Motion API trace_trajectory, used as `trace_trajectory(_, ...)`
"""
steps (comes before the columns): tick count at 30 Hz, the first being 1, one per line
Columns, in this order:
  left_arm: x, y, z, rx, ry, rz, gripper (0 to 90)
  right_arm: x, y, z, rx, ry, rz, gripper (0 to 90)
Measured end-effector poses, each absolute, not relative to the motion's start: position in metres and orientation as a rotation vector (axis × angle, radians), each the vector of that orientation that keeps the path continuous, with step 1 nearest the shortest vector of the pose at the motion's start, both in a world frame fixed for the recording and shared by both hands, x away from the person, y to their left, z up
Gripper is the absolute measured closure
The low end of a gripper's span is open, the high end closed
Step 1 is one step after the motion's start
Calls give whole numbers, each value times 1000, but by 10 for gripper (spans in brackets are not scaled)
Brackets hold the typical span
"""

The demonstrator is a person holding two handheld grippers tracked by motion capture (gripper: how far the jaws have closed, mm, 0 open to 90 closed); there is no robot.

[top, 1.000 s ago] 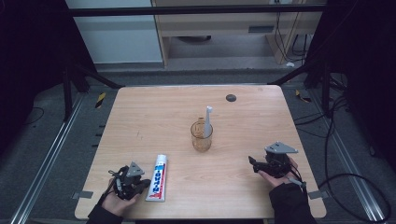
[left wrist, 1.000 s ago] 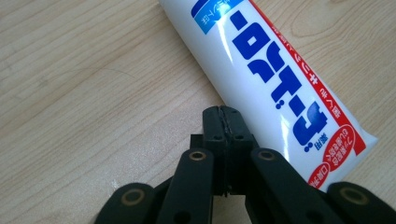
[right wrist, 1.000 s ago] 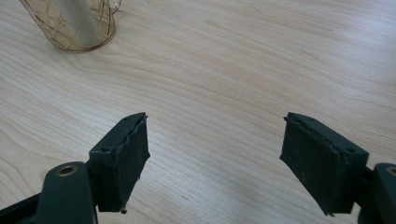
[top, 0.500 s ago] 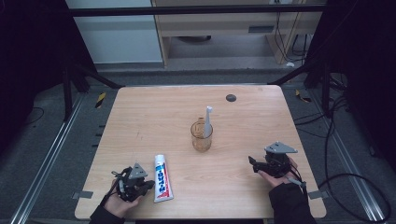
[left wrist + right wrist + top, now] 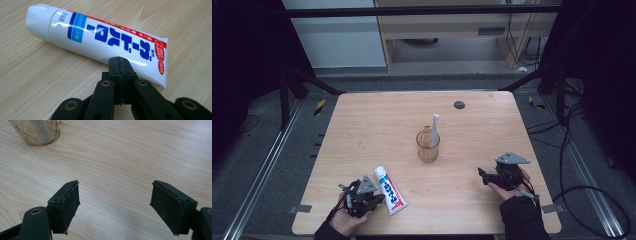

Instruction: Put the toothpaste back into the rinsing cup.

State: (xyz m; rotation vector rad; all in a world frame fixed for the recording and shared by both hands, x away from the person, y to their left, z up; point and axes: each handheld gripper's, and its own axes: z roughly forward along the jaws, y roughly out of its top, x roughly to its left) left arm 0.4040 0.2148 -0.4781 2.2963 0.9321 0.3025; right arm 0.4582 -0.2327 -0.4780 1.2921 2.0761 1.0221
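A white toothpaste tube (image 5: 389,190) with blue and red print lies near the table's front left, cap pointing away from me. My left gripper (image 5: 380,199) is shut with nothing between its jaws, its tips against the tube's flat end. In the left gripper view the closed tips (image 5: 119,60) meet the side of the tube (image 5: 100,42) near its crimped end. My right gripper (image 5: 482,175) rests at the front right, open and empty, pointing left. In the right gripper view its jaws (image 5: 115,205) stand wide apart over bare wood.
A clear amber cup (image 5: 428,146) holding a white toothbrush (image 5: 435,127) stands mid-table; the cup's base (image 5: 37,132) appears at the top left of the right gripper view. A small dark disc (image 5: 459,105) lies near the far edge. The wooden table (image 5: 362,125) has dark floor around it.
The left gripper has shifted a little to the right. The tube has turned: its flat end swung right, so it now slants the other way. The right gripper has not moved.
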Motion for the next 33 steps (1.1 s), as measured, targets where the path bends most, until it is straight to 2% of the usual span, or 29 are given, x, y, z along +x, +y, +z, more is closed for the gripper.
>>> trace_trajectory(14, 421, 184, -480, 2275, 896, 337, 889, 460, -233, -479, 1307, 2076, 1018, 222)
trace_trajectory(33, 443, 170, -481, 2250, 917, 366, 889, 462, -234, -480, 1301, 2075, 1008, 221)
